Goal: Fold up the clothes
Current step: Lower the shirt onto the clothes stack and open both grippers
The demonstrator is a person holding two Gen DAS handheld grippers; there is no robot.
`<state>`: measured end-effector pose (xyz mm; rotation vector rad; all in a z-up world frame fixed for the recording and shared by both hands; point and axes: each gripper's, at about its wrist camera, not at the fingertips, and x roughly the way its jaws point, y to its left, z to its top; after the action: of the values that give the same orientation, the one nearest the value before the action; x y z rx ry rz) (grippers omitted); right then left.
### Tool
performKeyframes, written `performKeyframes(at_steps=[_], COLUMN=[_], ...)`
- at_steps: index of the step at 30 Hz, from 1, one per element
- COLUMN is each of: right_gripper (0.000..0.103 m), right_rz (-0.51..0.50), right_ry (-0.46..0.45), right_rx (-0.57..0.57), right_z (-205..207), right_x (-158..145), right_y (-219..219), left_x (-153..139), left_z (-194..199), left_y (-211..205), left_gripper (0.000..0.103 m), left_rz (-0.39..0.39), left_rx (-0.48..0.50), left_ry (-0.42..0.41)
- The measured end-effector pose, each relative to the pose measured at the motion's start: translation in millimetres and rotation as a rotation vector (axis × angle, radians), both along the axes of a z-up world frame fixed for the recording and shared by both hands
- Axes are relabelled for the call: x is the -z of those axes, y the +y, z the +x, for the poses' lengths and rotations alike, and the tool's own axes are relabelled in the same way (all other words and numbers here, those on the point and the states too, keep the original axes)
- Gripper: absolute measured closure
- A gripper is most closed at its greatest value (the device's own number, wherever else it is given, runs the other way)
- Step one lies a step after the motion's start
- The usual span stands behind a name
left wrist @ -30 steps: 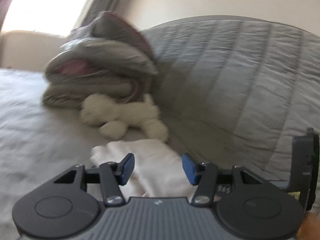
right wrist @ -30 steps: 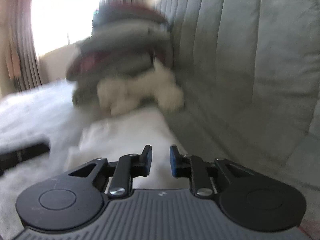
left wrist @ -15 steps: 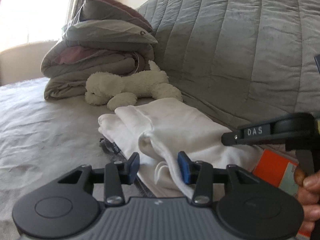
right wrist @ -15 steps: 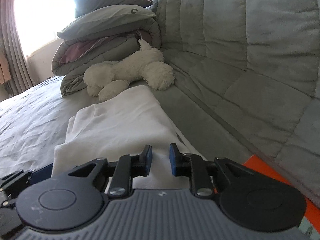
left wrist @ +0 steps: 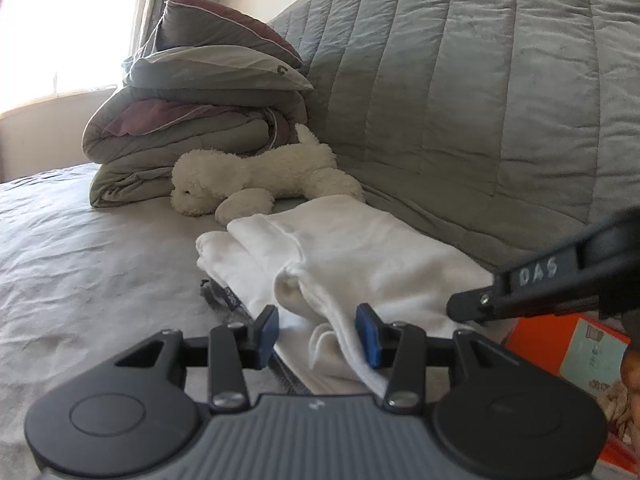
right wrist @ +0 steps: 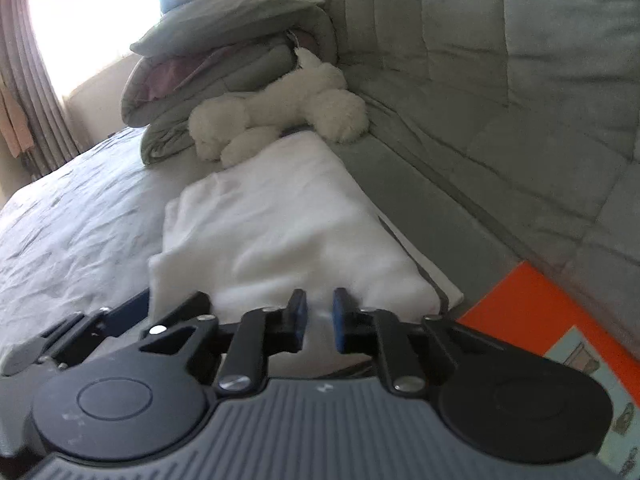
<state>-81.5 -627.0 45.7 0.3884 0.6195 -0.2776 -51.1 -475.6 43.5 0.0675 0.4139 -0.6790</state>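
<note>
Right wrist: white garment (right wrist: 280, 232) blurred

A white plush dog (left wrist: 260, 172) lies against stacked grey duvets (left wrist: 192, 120), near an orange box (right wrist: 560, 320).

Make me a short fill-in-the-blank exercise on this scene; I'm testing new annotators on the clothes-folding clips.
1. The folded garment on the bed is ____ in colour.
2. The stuffed toy lies against a stack of folded grey ____.
3. The jaws of the left gripper stand ____, with white cloth between them.
4. The flat box beside the right gripper has a bright ____ edge.

Missing words: white; bedding; open; orange
</note>
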Motion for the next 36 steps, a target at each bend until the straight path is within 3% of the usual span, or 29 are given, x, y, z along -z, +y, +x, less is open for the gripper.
performKeyframes(at_steps=[3, 7, 10, 13, 15, 23, 26, 27, 29, 30, 36], right_gripper=[0.099, 0.099, 0.099, 0.099, 0.099, 0.1, 0.099, 0.097, 0.081, 0.081, 0.083], right_rz=[0.055, 0.052, 0.075, 0.107, 0.115, 0.094, 0.031, 0.005, -0.026, -0.036, -0.02], right_ry=[-0.009, -0.005, -0.011, -0.024, -0.027, -0.019, -0.069, -0.096, -0.162, -0.185, -0.146], right_rx=[0.021, 0.023, 0.026, 0.027, 0.023, 0.002, 0.002, 0.002, 0.032, 0.051, 0.094], right_z=[-2.1, -1.6, -3.9, -7.5, -8.2, -8.1, -9.1, -9.8, -12.1, -12.3, 8.1], right_x=[2.9, 2.4, 2.3, 3.7, 4.3, 2.6, -5.6, -9.8, -18.7, -21.7, -5.4], right_y=[-5.8, -3.2, -5.9, -9.4, -10.7, -8.3, -4.0, -2.3, -1.9, -2.7, -13.6], left_x=[-16.5, -45.5, -50.3, -36.3, -20.9, 2.5, 3.3, 3.6, 4.2, 4.5, 4.9], left_z=[7.4, 5.2, 11.4, 12.2, 11.1, 5.2, 4.8, 4.7, 4.4, 4.3, 5.0], left_y=[16.0, 28.5, 12.0, -8.0, -16.5, -10.5, -11.0, -11.2, -11.5, -11.7, -13.7], left_gripper=[0.057, 0.057, 0.057, 0.059, 0.065, 0.066, 0.066, 0.066, 0.066, 0.066, 0.066], left_rz=[-0.065, -0.149, -0.121, -0.052, 0.01, 0.037, 0.035, 0.034, 0.032, 0.031, 0.034], left_rx=[0.0, 0.018, 0.067, 0.102, 0.11, 0.078, 0.07, 0.067, 0.062, 0.059, 0.055], left_ry=[0.058, -0.037, -0.048, -0.059, -0.057, -0.074, -0.074, -0.074, -0.073, -0.073, -0.061])
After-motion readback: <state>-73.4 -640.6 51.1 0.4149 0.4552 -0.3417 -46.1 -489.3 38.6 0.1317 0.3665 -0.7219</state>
